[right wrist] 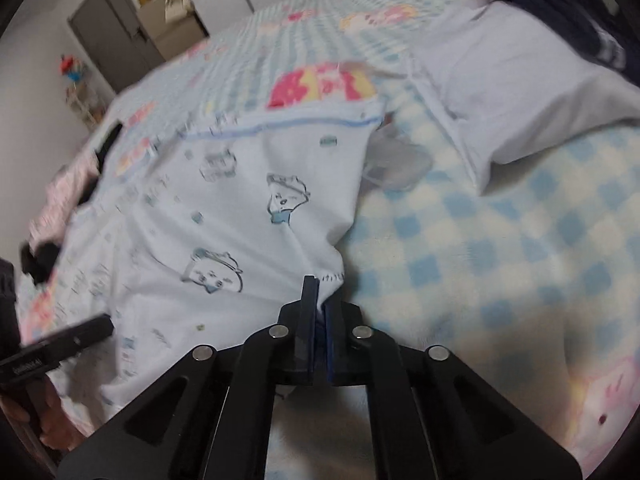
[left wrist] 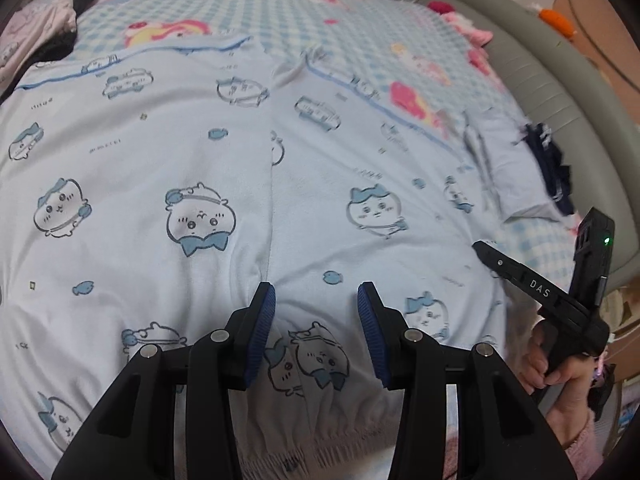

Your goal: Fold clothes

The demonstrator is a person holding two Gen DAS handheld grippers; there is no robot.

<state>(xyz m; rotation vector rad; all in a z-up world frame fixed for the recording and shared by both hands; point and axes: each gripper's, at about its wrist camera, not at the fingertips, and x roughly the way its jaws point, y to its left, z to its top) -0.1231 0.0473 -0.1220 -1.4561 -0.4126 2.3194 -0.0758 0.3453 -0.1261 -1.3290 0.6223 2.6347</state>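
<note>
Jaws: left gripper (left wrist: 317, 312) has jaws apart, hovering over the waistband end of the pajama pants (left wrist: 168, 184), nothing pinched. Right gripper (right wrist: 318, 316) has jaws together, clamped on the pants' side edge near the waist.

Bed (right wrist: 500, 240) with blue checked blanket carries everything. Pants lie spread flat across it, two legs side by side, hems away from the person, elastic waistband nearest. Folded pale garment (right wrist: 512, 80) sits beyond on the right with a dark garment (right wrist: 568, 4) on top. Pink clothes (left wrist: 28, 36) piled far left.

Risk: the right grip holds only a thin bite of fabric at the edge; pulling could slip it out. With the left jaws not gripping, a one-sided lift would drag the pants crooked and bunch the legs. Right view is blurred, layers caught unclear.
</note>
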